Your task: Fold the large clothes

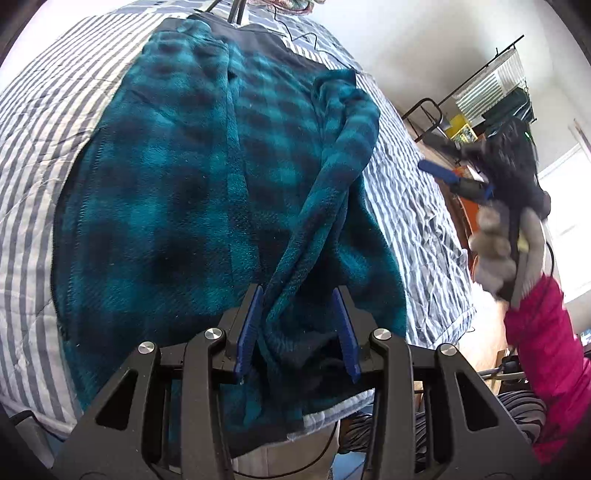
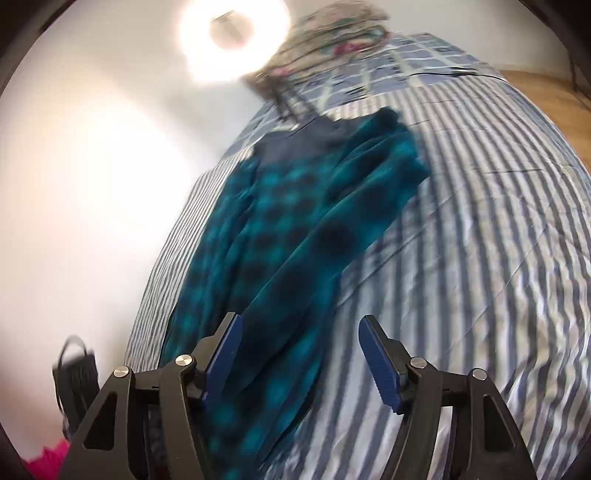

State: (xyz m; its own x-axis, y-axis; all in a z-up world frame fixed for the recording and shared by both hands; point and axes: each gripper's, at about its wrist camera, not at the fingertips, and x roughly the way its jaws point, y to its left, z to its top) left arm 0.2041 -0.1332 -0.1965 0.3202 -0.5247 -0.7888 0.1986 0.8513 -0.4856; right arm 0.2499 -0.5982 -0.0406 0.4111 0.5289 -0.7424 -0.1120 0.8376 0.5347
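Observation:
A teal and black checked fleece garment (image 1: 177, 184) lies spread on the striped bed cover (image 1: 33, 129), its dark collar end at the far side. A sleeve (image 1: 325, 206) is laid back over the body and runs down between the blue pads of my left gripper (image 1: 298, 295); the jaws stand apart and do not squeeze it. In the right wrist view the fleece (image 2: 295, 221) is blurred and passes under my open right gripper (image 2: 301, 319), which holds nothing. A gloved hand with a pink sleeve (image 1: 546, 332) carries that right gripper, its blue finger (image 1: 439, 172) off the bed's right side.
A folded floral blanket (image 2: 332, 33) lies at the head of the bed, with a thin black cable (image 1: 299, 37) near it. A metal rack (image 1: 491, 92) stands by the right wall. Wooden floor (image 2: 546, 96) borders the bed. A black bag (image 2: 75, 369) sits low left.

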